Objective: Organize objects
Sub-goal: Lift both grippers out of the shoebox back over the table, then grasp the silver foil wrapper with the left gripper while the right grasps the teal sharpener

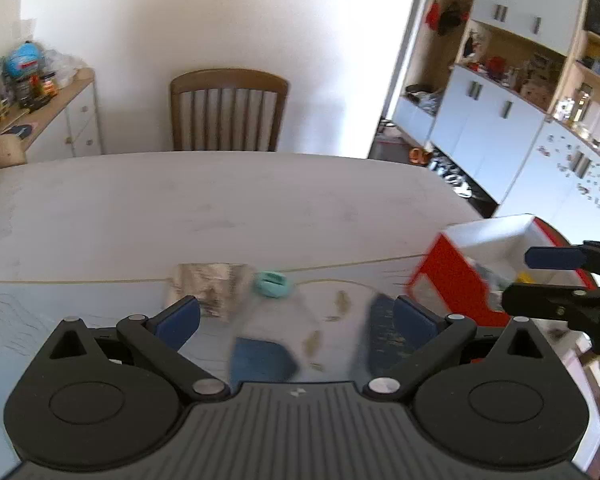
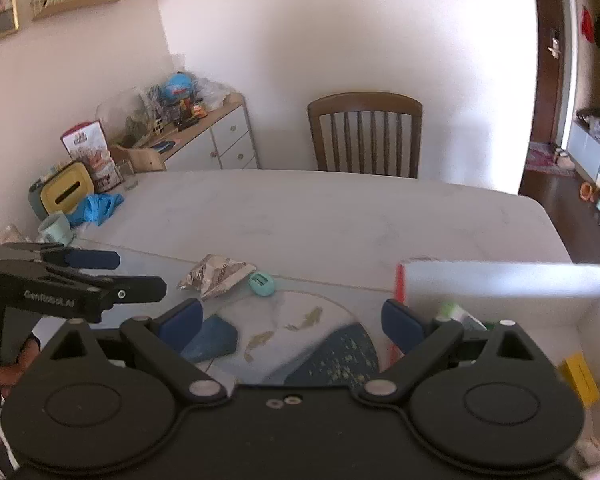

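While both claws, left claw (image 1: 296, 316) and right claw (image 2: 292, 320), are hovering wide and empty, the crinkly foil packet (image 2: 216, 274) just ahead is looking light, slippery, best pinched at its edge.

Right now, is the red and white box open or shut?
Open. The box shows its white inner walls with no lid on top, and a yellow item plus other things lie inside.

Ahead of me the far table (image 2: 340, 216) lies bare up to the chair (image 2: 366, 136). Nearer, the wrapper (image 2: 216, 274) and teal disc (image 2: 261, 283) block the middle; the box (image 2: 500, 292) walls my right.
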